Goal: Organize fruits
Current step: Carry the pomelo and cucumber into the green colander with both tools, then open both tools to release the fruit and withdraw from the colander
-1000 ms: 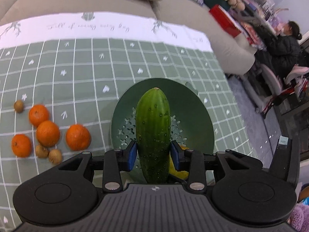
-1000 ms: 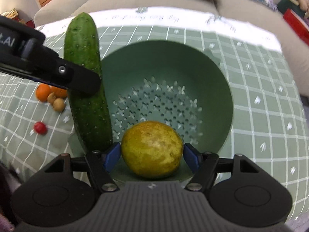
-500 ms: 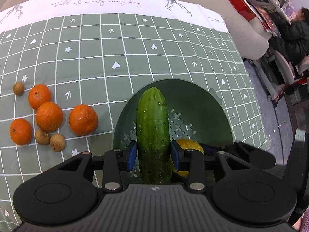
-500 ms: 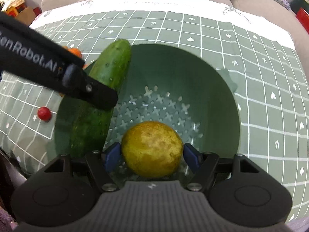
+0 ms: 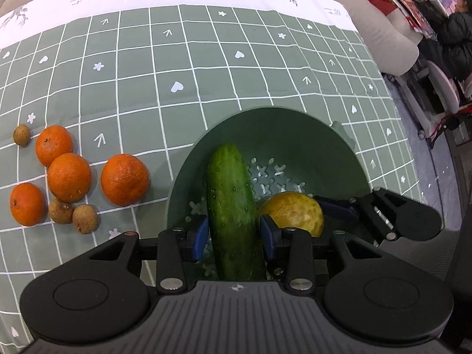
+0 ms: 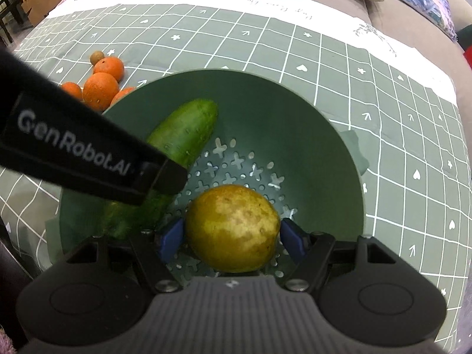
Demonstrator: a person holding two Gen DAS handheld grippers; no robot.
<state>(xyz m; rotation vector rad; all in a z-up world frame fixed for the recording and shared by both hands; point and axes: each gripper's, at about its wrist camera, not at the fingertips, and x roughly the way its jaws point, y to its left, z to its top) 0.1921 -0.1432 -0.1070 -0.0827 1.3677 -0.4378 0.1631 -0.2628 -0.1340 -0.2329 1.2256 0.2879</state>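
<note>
A green perforated bowl stands on the checked cloth; it also shows in the right wrist view. My left gripper is shut on a green cucumber, which lies low inside the bowl; the cucumber also shows in the right wrist view. My right gripper is shut on a yellow-green round fruit low inside the bowl; the fruit also shows in the left wrist view. The two grippers are side by side over the bowl's near half.
Several oranges and small brown fruits lie on the cloth left of the bowl. The oranges also show in the right wrist view. A sofa stands behind the table. A seated person is at the far right.
Both grippers have lowered into the bowl with their fruits. The cucumber has tilted from upright to lying along the bowl's inside.
</note>
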